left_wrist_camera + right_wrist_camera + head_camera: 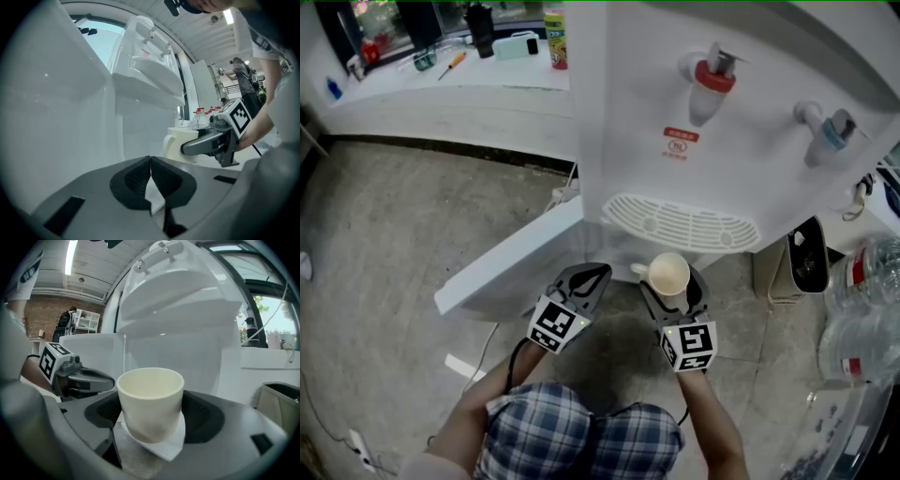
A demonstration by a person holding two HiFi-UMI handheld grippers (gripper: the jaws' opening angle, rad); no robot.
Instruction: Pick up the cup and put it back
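Note:
A cream cup (668,274) with its handle to the left stands upright between the jaws of my right gripper (675,287), which is shut on it, in front of the white water dispenser (675,141) and just below its drip grille (680,223). In the right gripper view the cup (150,401) fills the gap between the dark pads (204,416). My left gripper (589,275) hovers beside it on the left, shut and empty. From the left gripper view its pads (140,180) meet, and the cup (178,146) shows beyond in the right gripper (201,145).
The dispenser's lower door (511,262) swings open to the left. A red tap (712,80) and a blue tap (830,131) sit above the grille. A black bin (806,255) and water bottles (867,309) stand at the right. A counter (441,70) runs along the back.

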